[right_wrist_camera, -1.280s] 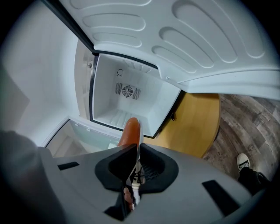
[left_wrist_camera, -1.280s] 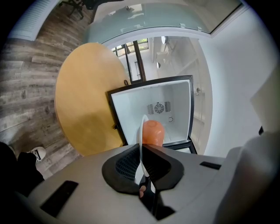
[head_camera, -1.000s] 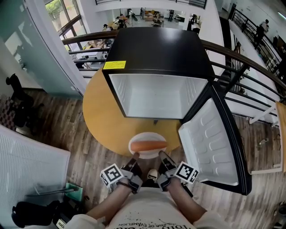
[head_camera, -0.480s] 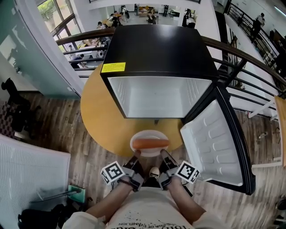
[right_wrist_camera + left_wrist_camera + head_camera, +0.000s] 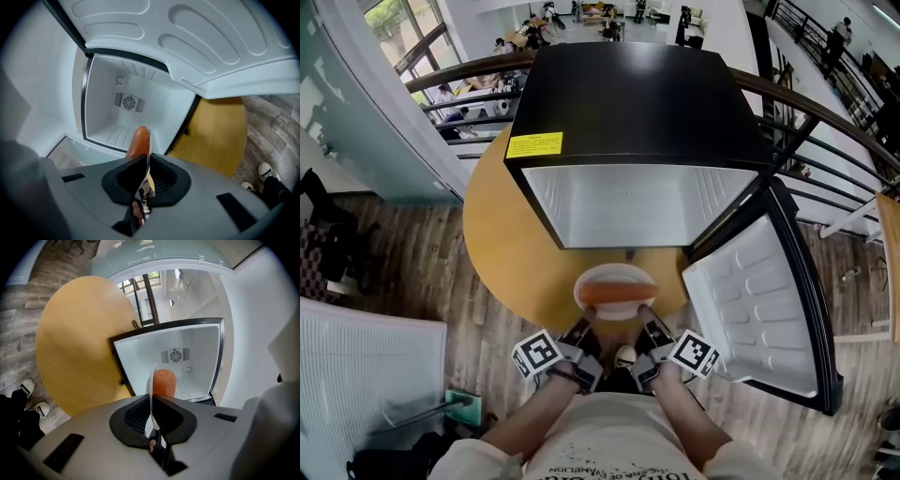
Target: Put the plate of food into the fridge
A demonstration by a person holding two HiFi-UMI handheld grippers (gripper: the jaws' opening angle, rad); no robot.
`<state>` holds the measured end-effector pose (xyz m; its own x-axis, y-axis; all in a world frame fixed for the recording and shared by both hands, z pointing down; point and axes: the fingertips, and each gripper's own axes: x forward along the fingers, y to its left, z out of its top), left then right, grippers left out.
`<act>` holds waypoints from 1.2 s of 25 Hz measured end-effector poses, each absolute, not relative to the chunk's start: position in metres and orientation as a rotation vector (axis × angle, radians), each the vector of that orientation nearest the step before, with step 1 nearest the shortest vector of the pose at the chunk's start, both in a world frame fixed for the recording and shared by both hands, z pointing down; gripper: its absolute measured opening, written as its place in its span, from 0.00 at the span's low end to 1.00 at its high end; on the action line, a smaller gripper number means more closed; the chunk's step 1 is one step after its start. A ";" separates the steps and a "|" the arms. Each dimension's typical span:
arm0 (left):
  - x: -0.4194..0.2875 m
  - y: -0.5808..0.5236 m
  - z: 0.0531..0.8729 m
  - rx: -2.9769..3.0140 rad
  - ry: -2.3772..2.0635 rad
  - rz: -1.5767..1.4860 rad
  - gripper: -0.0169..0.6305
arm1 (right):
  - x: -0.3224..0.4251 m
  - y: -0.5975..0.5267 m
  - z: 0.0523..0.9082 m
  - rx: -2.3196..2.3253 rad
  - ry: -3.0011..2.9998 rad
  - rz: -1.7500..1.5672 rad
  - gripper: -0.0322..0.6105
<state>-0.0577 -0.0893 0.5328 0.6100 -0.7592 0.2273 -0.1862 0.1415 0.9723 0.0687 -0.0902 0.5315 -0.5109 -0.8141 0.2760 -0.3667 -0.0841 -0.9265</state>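
A white plate [image 5: 616,291] with an orange sausage [image 5: 615,293] on it hangs level in front of the open black fridge [image 5: 637,141]. My left gripper [image 5: 583,330] is shut on the plate's near left rim and my right gripper [image 5: 646,314] is shut on its near right rim. In the left gripper view the plate [image 5: 151,399] shows edge-on between the jaws, with the sausage [image 5: 164,382] beyond it. The right gripper view shows the same plate edge [image 5: 147,164] and sausage [image 5: 140,141] before the white fridge interior [image 5: 126,108], which has nothing in it.
The fridge stands on a round wooden table [image 5: 502,244]. Its door [image 5: 759,300] swings open to the right, beside my right arm. A curved railing [image 5: 825,122] runs behind the fridge. My shoes [image 5: 624,357] stand on the wood floor below the plate.
Held by both grippers, the plate has risen a little and moved nearer the fridge opening. My head has shifted forward, so the fridge fills more of the view.
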 end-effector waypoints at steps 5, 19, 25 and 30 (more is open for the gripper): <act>-0.060 -0.109 0.537 1.405 -0.868 -0.493 0.08 | 0.068 -0.109 0.537 -1.299 1.811 -1.614 0.11; -0.051 -0.162 0.557 1.416 -0.862 -0.487 0.08 | 0.076 -0.159 0.556 -1.341 1.759 -1.593 0.11; -0.051 -0.185 0.567 1.415 -0.865 -0.494 0.08 | 0.077 -0.182 0.565 -1.368 1.756 -1.582 0.11; -0.052 -0.200 0.576 1.395 -0.869 -0.511 0.08 | 0.076 -0.199 0.572 -1.395 1.760 -1.576 0.11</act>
<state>-0.0524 -0.2000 0.5757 0.6056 -0.7640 0.2228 -0.1772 0.1435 0.9737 0.0758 -0.1987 0.5719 -0.4252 -0.8494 0.3127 -0.4038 -0.1311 -0.9054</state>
